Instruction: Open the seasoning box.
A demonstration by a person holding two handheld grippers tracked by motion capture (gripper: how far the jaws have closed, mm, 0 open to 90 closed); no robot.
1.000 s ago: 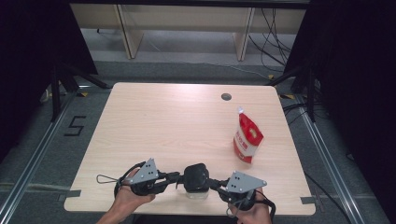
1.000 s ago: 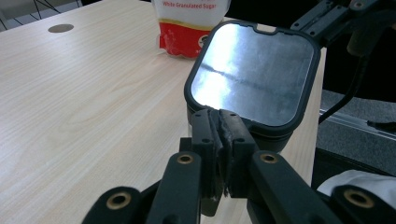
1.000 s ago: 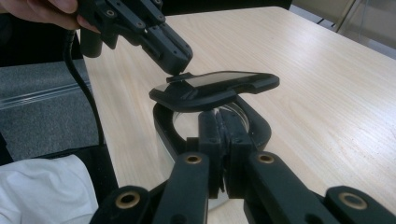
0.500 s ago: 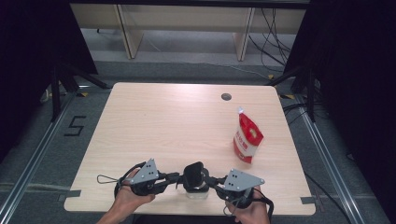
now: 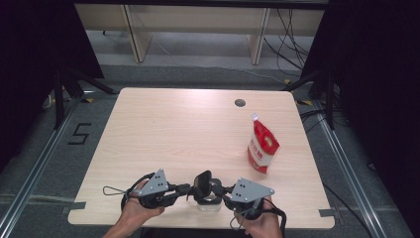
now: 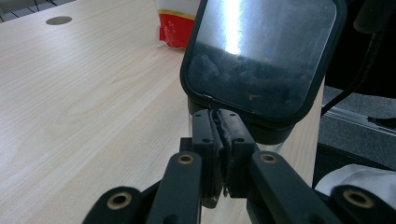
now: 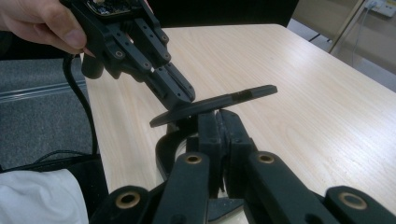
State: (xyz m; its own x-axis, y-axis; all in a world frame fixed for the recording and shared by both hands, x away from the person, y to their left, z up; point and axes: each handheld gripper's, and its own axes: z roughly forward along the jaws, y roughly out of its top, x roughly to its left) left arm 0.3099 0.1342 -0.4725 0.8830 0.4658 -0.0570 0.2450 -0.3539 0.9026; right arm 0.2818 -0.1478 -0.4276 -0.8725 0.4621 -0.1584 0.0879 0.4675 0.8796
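**Lidded jar, near edge: hazards and blind spots**

Left tongs (image 5: 184, 189): pinched narrow on the lower rim of the black lid (image 6: 261, 51), tilted up and half open. Right tongs (image 7: 219, 126): closed tight, tips tucked under the same lid against the dark collar below it. Cannot tell whether anything is actually clamped there or merely touched.

Location of item: clear jar (image 5: 208, 204) at the near edge of the table (image 5: 173, 129), a little right of centre, between the two tongs.

Risks, as judged:
- Slipping off the lid. Thin rim, small bite, smooth glossy face.
- Tipping or sliding the jar off the near edge. Close to the drop, and likely if pulled toward the person with no firm hold on the body.
- Straining the joint between lid and collar. Likely if levered further while the right tips block the underside.
- Knocking tongs together. Tips almost touching beneath the lid.
- Red-and-white pouch (image 5: 261, 148), standing farther off to the right: well apart, little danger.

Hidden or unclear:
- Jar contents: not readable through the clear wall.
- Lid attachment, hinged or loose: not visible.
- Lower body of the jar: cut off in both gripper views.
- Lid face: glare only, no marking legible.
- Pouch print: too small to read.
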